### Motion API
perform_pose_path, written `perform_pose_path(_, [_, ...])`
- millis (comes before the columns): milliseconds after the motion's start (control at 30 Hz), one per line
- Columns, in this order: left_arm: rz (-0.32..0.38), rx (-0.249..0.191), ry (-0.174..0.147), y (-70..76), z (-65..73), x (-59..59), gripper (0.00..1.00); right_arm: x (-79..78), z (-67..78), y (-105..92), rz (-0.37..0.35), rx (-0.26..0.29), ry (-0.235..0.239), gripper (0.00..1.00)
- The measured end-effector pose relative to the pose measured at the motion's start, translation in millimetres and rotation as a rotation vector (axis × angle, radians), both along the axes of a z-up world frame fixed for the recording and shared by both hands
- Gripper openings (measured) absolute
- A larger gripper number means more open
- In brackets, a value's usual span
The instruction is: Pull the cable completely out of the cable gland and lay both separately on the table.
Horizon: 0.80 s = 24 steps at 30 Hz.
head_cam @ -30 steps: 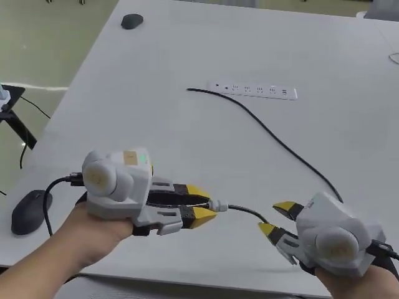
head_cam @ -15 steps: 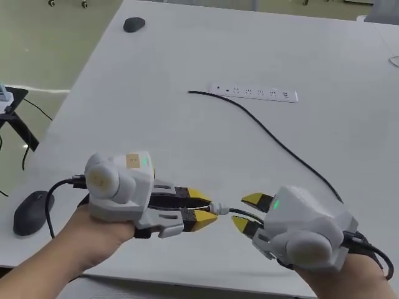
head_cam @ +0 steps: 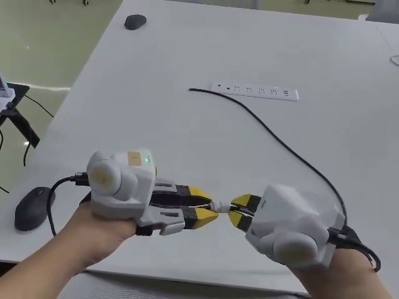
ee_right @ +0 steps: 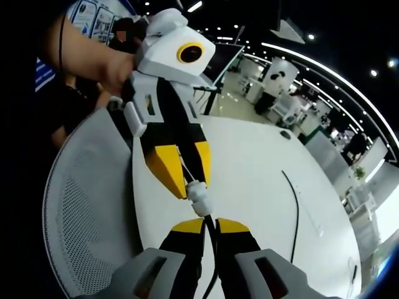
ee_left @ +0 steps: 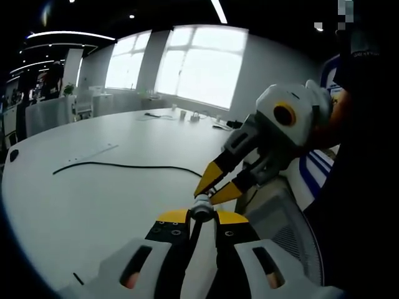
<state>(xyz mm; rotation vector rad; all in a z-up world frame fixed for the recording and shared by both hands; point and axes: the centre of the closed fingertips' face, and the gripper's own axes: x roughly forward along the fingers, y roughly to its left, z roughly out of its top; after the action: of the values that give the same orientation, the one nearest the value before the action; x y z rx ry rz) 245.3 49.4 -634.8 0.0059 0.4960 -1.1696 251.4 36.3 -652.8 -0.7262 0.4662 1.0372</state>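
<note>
Our left tongs [head_cam: 207, 205] are clamped on the small white cable gland [head_cam: 219, 206], which juts out from between their yellow tips over the near edge of the worktop [head_cam: 187, 149]. Our right tongs [head_cam: 239, 210] face them nose to nose, just beside the gland. In the right gripper view their jaws stand close on either side of the black cable [head_cam: 282, 146] where it leaves the gland, but we cannot tell whether they pinch it or merely flank it. The cable is seated in the gland. Beyond the right tongs it passes behind our right hand [head_cam: 330, 280], then lies across the worktop in a long diagonal, its free end near a white power strip [head_cam: 254, 91]. A dark mouse [head_cam: 32, 208] sits at the left edge near our left hand [head_cam: 93, 233], and a second mouse [head_cam: 134, 22] lies at the far end
</note>
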Motion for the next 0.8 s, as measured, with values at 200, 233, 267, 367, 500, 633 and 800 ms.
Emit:
perform_pose_path(200, [0.001, -0.003, -0.004, -1.2, 0.2, -0.7, 0.15, -0.2, -0.5, -1.2, -0.015, 0.004, 0.007, 0.01])
perform_pose_path(233, [0.000, -0.005, -0.006, -1.5, 0.5, -0.7, 0.15, 0.0, -1.1, -1.6, -0.019, 0.004, 0.007, 0.00])
perform_pose_path(267, [0.000, -0.005, -0.003, -1.8, 0.3, -0.9, 0.15, -0.1, -1.5, -1.9, -0.023, 0.006, 0.011, 0.00])
perform_pose_path(367, [0.000, -0.003, -0.010, -2.2, 0.4, -0.9, 0.15, 0.4, -1.9, -2.8, -0.039, 0.023, 0.022, 0.00])
perform_pose_path(500, [0.007, -0.010, -0.019, -0.5, 2.0, 0.3, 0.15, 3.4, -3.2, -7.6, -0.074, 0.037, 0.041, 0.00])
perform_pose_path(633, [0.012, -0.014, -0.021, 0.8, 2.9, 0.9, 0.15, 7.0, -8.3, -17.1, -0.125, 0.042, 0.064, 0.00])
perform_pose_path(800, [0.018, -0.023, -0.024, 1.3, 6.0, 1.7, 0.15, 11.8, -14.7, -31.0, -0.198, 0.058, 0.102, 0.00])
